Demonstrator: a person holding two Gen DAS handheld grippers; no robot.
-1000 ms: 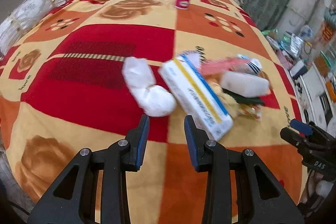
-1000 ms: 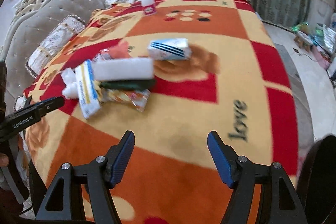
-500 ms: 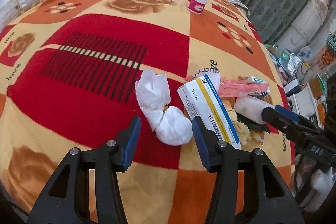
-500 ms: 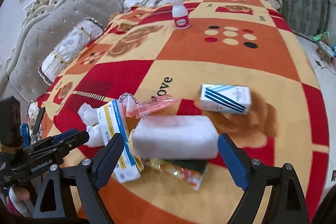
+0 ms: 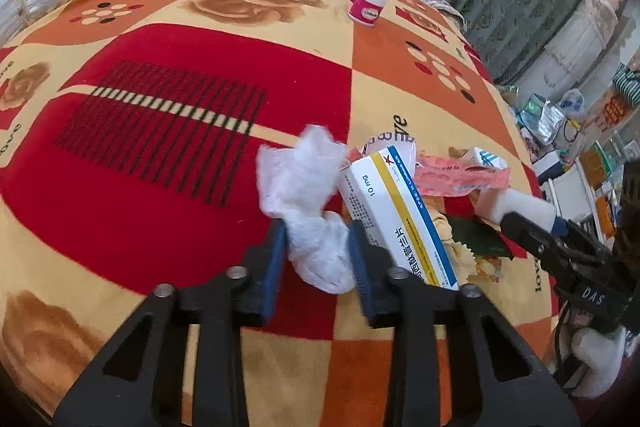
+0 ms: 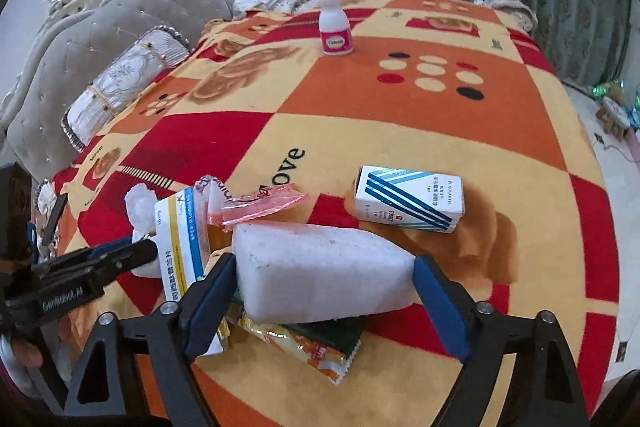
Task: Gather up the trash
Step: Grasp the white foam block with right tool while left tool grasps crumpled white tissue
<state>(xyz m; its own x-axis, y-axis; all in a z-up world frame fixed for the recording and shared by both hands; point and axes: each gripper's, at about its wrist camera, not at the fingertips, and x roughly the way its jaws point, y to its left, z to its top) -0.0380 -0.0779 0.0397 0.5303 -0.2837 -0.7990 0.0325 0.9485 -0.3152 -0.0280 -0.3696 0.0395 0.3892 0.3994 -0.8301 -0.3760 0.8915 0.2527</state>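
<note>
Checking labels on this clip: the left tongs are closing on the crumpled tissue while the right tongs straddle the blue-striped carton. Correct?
Not quite. In the right wrist view the right tongs straddle the white foam block, not the blue-striped carton, which lies apart. The left tongs are closing on the crumpled tissue.

The white cardboard medicine box with yellow and blue stripes [image 5: 394, 215] is showing "10 mg" on its end, with Chinese characters running along its side, too small to read. The red, orange and cream patterned blanket [image 6: 360, 99] is carrying the word "love" in dark letters beside the pile. The black right tool [image 5: 560, 251] is bearing "DAS" in white on its body. The black left tool [image 6: 96, 259] is wearing a pale "GenRobot.AI". The white box with blue diagonal stripes [image 6: 408, 199] is reading "NOVARTIS" along its end.
</note>
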